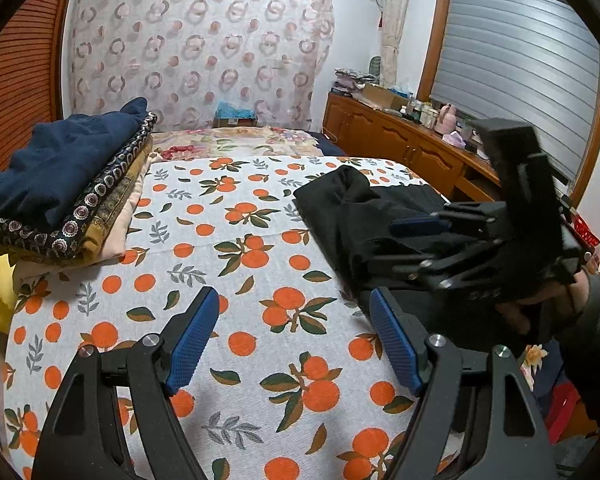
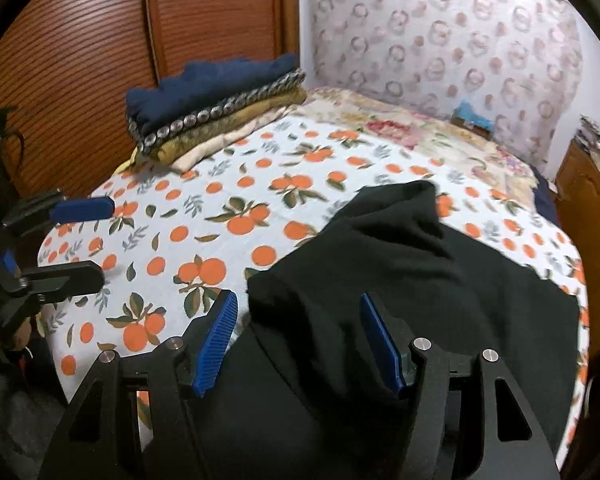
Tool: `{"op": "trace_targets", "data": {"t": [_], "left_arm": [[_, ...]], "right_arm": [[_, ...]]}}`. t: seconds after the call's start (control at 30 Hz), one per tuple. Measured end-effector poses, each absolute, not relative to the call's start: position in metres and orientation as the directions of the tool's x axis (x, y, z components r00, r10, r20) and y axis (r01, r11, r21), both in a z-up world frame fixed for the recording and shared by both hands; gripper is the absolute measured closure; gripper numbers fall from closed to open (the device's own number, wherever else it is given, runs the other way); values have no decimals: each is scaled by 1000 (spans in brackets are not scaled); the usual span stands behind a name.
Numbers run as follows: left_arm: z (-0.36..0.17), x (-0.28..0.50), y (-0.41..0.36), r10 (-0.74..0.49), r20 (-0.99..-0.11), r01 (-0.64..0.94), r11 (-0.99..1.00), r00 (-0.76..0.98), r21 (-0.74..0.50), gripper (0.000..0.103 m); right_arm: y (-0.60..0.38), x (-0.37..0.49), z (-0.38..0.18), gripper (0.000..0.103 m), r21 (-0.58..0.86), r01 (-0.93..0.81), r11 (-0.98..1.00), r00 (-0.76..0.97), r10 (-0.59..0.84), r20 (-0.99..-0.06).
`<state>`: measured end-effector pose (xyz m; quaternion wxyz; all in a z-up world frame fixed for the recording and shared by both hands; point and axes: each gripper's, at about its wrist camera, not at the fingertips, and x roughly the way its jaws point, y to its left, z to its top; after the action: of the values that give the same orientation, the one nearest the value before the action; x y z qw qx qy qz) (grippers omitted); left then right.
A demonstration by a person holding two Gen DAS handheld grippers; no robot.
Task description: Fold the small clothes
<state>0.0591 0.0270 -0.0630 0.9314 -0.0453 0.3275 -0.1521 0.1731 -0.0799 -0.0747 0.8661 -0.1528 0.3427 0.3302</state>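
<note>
A black garment lies crumpled on the orange-print sheet, at the right of the bed; it also shows in the left wrist view. My right gripper is open, its blue pads on either side of the garment's near part, hovering over it. It appears from the side in the left wrist view. My left gripper is open and empty above bare sheet, left of the garment. It shows at the left edge of the right wrist view.
A stack of folded clothes, navy on top, sits at the bed's far left by a wooden slatted wall. A wooden sideboard with clutter stands right of the bed under a shuttered window. A patterned curtain hangs behind.
</note>
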Motion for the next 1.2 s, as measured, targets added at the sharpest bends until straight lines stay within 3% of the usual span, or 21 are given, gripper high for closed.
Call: {"op": "trace_targets", "data": {"t": [0.23, 0.27, 0.3, 0.4, 0.57, 0.73, 1.17, 1.2], "left_arm": [[-66, 60, 27, -316, -603, 254, 949, 732, -188, 25], [-66, 60, 27, -315, -603, 254, 949, 732, -187, 25], [-66, 60, 26, -315, -603, 254, 949, 733, -187, 25], [-66, 60, 26, -315, -604, 254, 949, 732, -188, 25], [-66, 60, 25, -318, -604, 259, 948, 731, -186, 25], [-66, 61, 24, -323, -604, 263, 946, 728, -188, 25], [-69, 62, 23, -331, -616, 275, 943, 715, -188, 25], [-69, 62, 23, -331, -616, 275, 943, 715, -187, 25]], "right_arm": [[-62, 184, -90, 38, -105, -670, 735, 550, 396, -735], [-62, 183, -91, 53, -115, -670, 734, 554, 390, -735], [-63, 183, -90, 77, -117, -672, 731, 558, 396, -729], [-73, 185, -81, 97, -74, -676, 733, 555, 441, -705], [-114, 189, -42, 98, -44, -625, 779, 634, 475, -610], [-167, 214, -7, 98, -62, -511, 857, 730, 395, -558], [-235, 311, -34, 98, -90, -214, 973, 741, 102, -664], [-232, 313, -34, 94, -102, -192, 976, 741, 76, -667]]}}
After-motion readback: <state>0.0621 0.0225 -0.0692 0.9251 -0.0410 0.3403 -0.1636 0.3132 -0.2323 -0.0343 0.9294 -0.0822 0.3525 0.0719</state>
